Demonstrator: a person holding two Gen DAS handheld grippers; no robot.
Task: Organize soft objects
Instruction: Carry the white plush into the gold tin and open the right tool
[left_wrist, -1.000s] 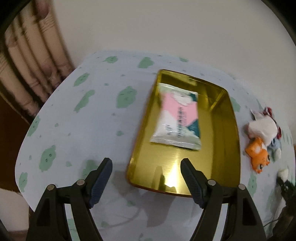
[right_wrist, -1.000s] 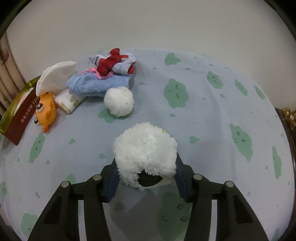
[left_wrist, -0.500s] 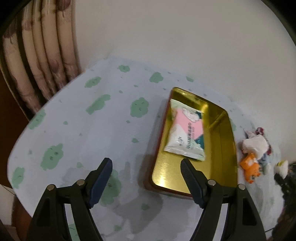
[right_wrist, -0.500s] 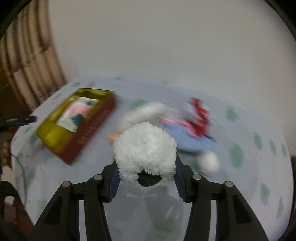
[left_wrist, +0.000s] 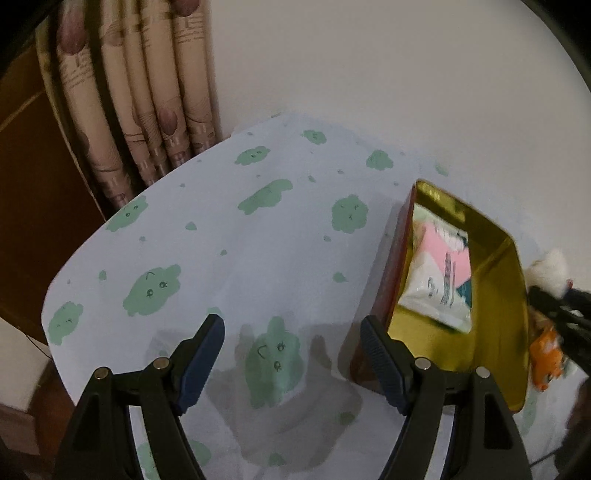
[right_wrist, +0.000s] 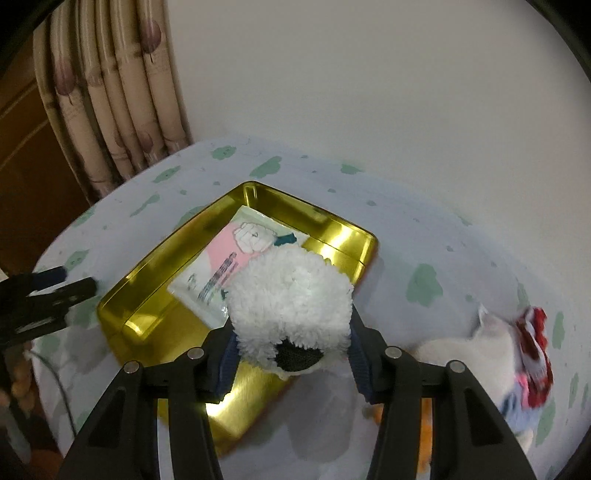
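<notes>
My right gripper is shut on a fluffy white plush and holds it above the near edge of the gold tin tray. A pink and white tissue pack lies in the tray. My left gripper is open and empty over the tablecloth, left of the tray; the pack shows there too. The plush appears at that view's right edge. An orange toy lies right of the tray.
The round table has a pale cloth with green blobs. A white cloth, a red and white item and a blue towel lie right of the tray. Curtains and a white wall stand behind.
My right gripper has carried the plush left from the open cloth to above the tray. My left gripper has drawn back and left, away from the tray.
</notes>
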